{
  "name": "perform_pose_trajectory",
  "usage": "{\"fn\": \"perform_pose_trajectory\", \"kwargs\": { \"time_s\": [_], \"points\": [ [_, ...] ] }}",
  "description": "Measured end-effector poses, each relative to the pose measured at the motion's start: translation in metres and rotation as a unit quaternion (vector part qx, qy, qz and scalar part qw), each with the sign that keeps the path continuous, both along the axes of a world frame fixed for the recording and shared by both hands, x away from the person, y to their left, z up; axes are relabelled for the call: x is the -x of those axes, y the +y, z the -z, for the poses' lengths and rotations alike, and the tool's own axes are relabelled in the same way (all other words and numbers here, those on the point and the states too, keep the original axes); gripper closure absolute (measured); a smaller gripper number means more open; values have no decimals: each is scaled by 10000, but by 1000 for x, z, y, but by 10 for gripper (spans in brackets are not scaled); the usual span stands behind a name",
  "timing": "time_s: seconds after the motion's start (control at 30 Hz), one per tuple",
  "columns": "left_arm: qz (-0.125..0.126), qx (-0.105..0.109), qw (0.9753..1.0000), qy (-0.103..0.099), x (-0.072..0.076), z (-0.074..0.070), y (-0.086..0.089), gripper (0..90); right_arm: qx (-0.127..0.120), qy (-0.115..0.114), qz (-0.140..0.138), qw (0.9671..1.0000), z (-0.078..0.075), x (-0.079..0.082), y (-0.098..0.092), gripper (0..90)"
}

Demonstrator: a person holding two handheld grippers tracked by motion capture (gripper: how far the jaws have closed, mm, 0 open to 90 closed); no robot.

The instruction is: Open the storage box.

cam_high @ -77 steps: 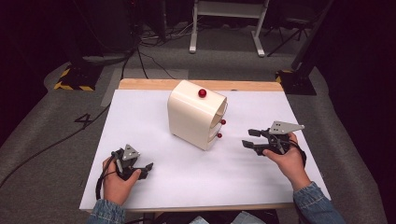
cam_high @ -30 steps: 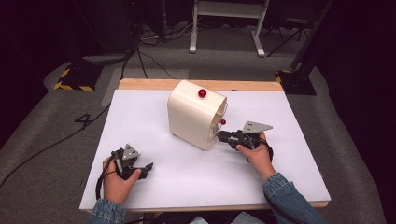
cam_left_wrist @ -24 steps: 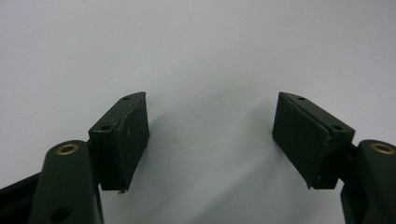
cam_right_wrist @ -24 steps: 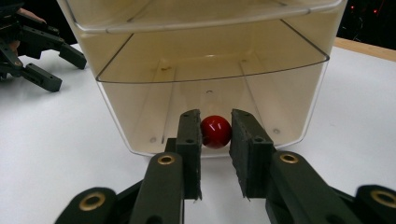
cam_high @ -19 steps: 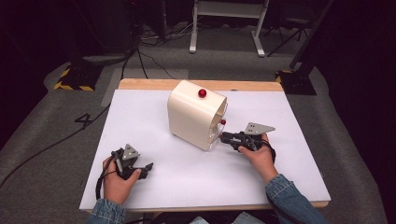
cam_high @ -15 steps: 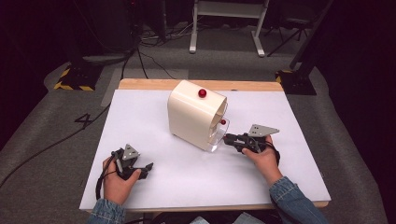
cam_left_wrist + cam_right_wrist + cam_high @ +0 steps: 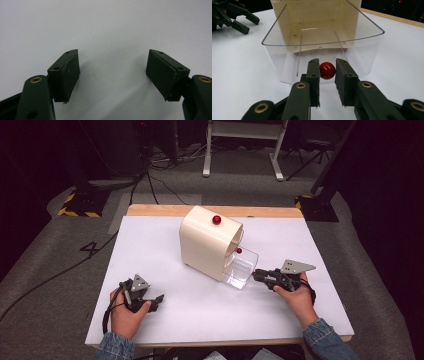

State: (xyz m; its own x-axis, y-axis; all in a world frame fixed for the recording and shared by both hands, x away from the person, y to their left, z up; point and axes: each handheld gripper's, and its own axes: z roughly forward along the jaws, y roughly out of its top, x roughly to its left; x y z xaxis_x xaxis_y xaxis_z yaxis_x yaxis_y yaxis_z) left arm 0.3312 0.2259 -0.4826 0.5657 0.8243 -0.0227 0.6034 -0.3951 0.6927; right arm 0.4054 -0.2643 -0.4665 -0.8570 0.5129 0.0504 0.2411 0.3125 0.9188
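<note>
A cream box (image 7: 207, 245) stands mid-table with a red knob (image 7: 216, 219) on top and another (image 7: 239, 251) on its open face. A clear drawer (image 7: 241, 270) sticks out of its lower right side toward my right gripper (image 7: 257, 275). In the right gripper view the right gripper (image 7: 327, 72) is shut on the drawer's red knob (image 7: 327, 70), with the empty clear drawer (image 7: 287, 50) beyond it. My left gripper (image 7: 154, 300) rests on the table at front left, open, with only white table between its pads (image 7: 65, 75).
The white table top (image 7: 165, 250) has free room all round the box. A wooden edge (image 7: 150, 210) runs along the far side. Cables and a yellow-black striped base (image 7: 80, 211) lie on the floor beyond. The left gripper (image 7: 234, 15) appears far off in the right gripper view.
My right gripper moved in to the box's face, closed on the lower red knob, then drew back to the right, sliding the clear drawer out. The left gripper stayed put.
</note>
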Motion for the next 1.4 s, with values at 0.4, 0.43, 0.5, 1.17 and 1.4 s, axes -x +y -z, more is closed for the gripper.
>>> {"fn": "perform_pose_trajectory", "kwargs": {
  "time_s": [0.4, 0.43, 0.5, 1.17, 1.4],
  "points": [
    [-1, 5, 10000, -1, 0, 0, 0, 272, -65, -47, 191, 9998, -4, 10, -28, 861],
    [-1, 5, 10000, -1, 0, 0, 0, 272, -65, -47, 191, 9998, -4, 10, -28, 861],
    [-1, 6, 10000, -2, 0, 0, 0, 272, -62, -71, 213, 9997, -6, 10, -28, 841],
    [6, 9, 10000, -18, 0, 0, 0, 272, 215, -42, 52, 9997, -12, 14, -1, 562],
    [2, 12, 10000, -17, 0, 0, 0, 272, 235, -151, -138, 9995, -30, 21, 15, 533]
  ]
}}
